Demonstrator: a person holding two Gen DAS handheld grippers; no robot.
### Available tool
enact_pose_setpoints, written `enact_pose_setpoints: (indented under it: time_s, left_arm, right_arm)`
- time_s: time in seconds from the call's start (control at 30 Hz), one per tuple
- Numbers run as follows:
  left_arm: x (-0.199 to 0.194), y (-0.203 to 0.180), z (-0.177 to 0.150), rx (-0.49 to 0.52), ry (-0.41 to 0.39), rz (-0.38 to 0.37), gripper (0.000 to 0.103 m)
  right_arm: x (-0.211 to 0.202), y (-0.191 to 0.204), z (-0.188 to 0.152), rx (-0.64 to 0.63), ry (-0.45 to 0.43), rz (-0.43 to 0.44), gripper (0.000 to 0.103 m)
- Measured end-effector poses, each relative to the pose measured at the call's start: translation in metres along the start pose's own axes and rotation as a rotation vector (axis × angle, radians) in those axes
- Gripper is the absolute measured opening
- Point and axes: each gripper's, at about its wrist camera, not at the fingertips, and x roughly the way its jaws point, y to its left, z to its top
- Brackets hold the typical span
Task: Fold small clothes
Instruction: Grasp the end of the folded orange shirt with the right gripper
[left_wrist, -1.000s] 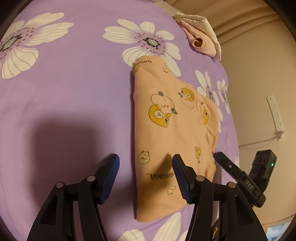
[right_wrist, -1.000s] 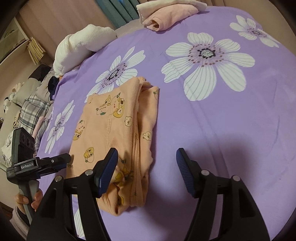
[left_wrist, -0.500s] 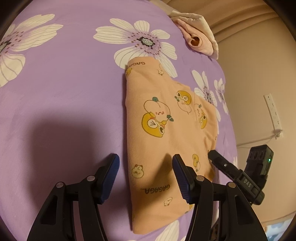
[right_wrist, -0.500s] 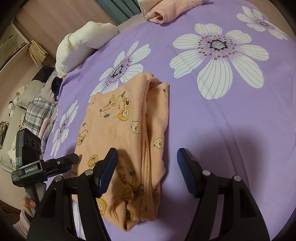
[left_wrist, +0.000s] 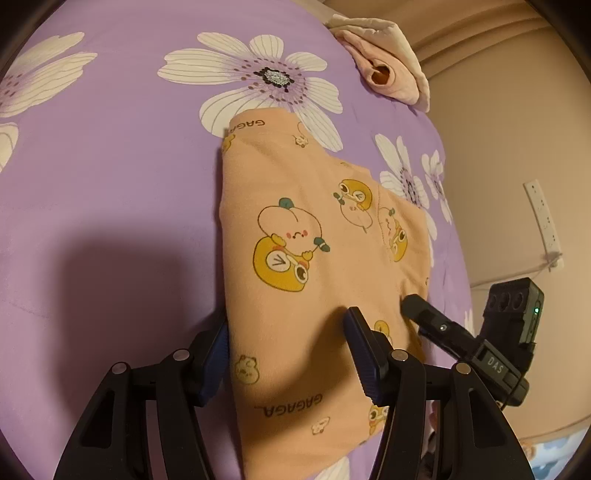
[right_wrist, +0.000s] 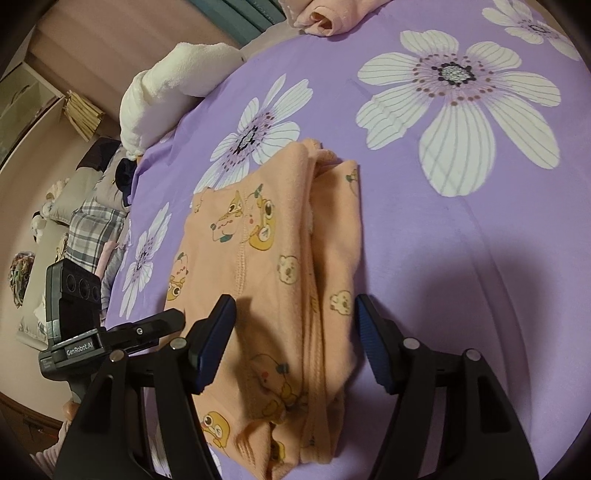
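Both claws (left_wrist: 288, 354) (right_wrist: 295, 341) angled down, straddling garment (left_wrist: 314, 258)

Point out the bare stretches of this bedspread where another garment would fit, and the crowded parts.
Free: the purple bedspread left of the folded peach garment in the left wrist view, and the stretch right of it in the right wrist view. Crowded: the far edge by the rolled pink clothes and the white pillow, and the near end where both grippers straddle the garment.
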Motion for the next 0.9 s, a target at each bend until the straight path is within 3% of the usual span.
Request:
enact_pose_setpoints:
  time_s: [0.17,0.3,0.67,0.9]
  left_arm:
    - [0.005,-0.003,0.003,0.011,0.002,0.004,0.058]
    - [0.009,-0.007,0.005,0.013,-0.001,-0.014,0.071]
    - [0.013,-0.014,0.008,0.043,0.001,0.016,0.071]
    - [0.014,-0.025,0.005,0.113,-0.001,0.108,0.062]
  right_arm:
    - [0.008,0.002,0.002,0.008,0.004,0.021,0.053]
    - [0.013,0.004,0.004,0.023,0.003,0.034,0.051]
    - [0.016,0.006,0.005,0.015,-0.003,0.02,0.04]
    - [0.015,0.019,0.006,-0.038,-0.021,-0.044,0.032]
